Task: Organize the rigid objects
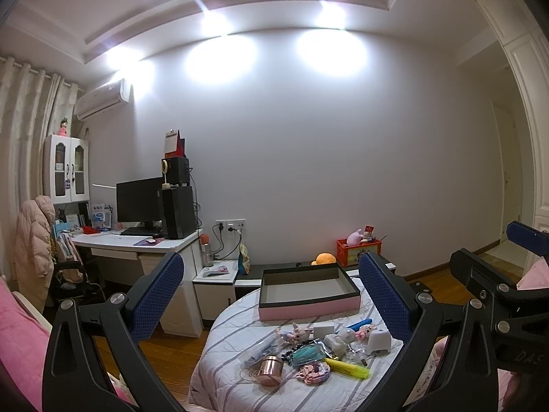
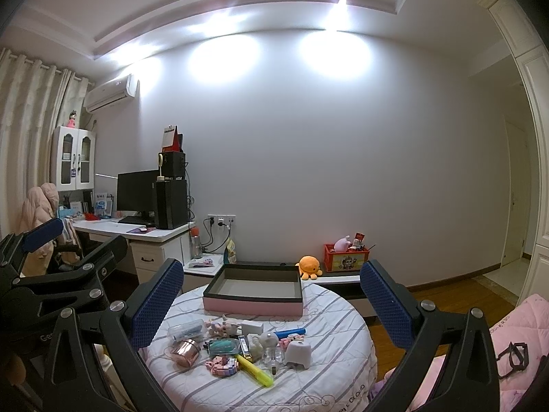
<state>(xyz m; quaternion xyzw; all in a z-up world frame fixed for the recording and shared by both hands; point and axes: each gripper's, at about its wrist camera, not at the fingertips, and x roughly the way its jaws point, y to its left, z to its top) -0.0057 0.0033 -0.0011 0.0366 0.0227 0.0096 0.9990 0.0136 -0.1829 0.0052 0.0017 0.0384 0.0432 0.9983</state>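
Trinkets (image 2: 236, 346) heaped, partly overlapping

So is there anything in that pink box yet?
No, the pink box shows only its bare grey floor; the small things all lie on the bedcover in front.

Left gripper (image 1: 271, 295): jaws spread wide, blue-padded fingers (image 1: 156, 295) level, nothing between them. Right gripper (image 2: 271, 300): same pose, jaws wide apart, blue pads (image 2: 386, 304) empty. The two are held side by side, each showing at the edge of the other's view.
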